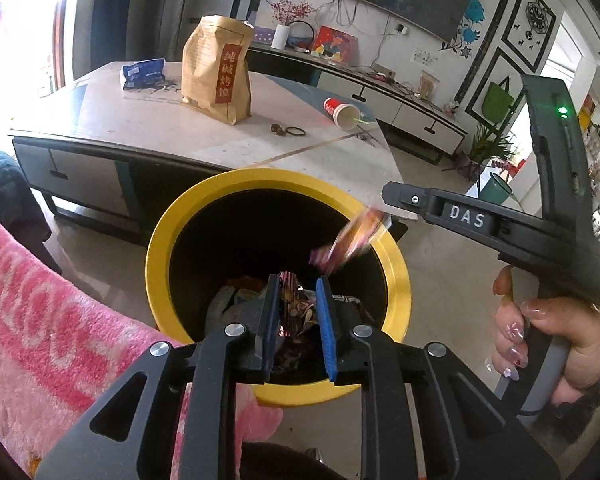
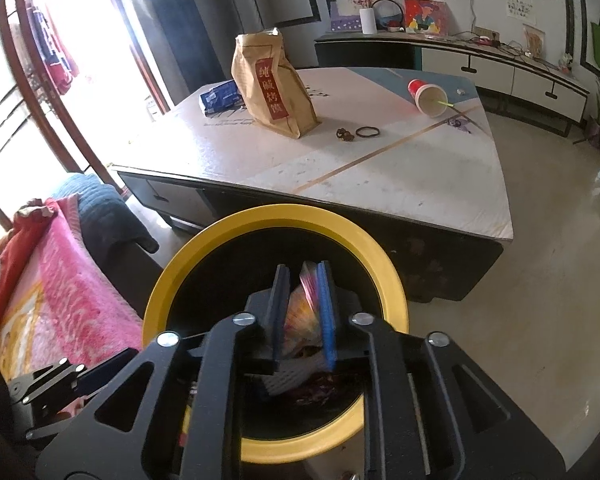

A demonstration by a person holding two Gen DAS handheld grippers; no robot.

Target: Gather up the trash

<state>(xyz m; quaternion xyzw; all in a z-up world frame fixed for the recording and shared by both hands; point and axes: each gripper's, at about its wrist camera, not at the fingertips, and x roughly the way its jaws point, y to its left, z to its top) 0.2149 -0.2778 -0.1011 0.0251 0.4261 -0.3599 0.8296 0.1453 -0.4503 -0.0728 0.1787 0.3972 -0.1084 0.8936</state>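
Observation:
A yellow-rimmed black bin [image 1: 396, 280] [image 2: 168, 276] stands on the floor by the table, with several wrappers inside. My left gripper [image 1: 298, 280] hangs over the bin with its jaws slightly apart and nothing clearly clamped. My right gripper [image 2: 303, 268] is over the bin too, jaws parted. A blurred orange-and-pink wrapper [image 2: 300, 312] lies loose between its pads and shows in mid-air below its tip in the left wrist view [image 1: 350, 240]. On the table lie a brown paper bag [image 1: 216, 68] [image 2: 272, 88], a tipped red cup [image 1: 340, 110] [image 2: 428, 96] and a blue packet [image 1: 144, 74] [image 2: 220, 98].
A low table [image 1: 260, 140] [image 2: 380, 168] stands right behind the bin, with a black ring [image 2: 368, 132] and a small dark item on it. A sofa with a pink blanket [image 1: 40, 312] [image 2: 52, 292] is at the left. A TV cabinet [image 2: 500, 68] lines the far wall.

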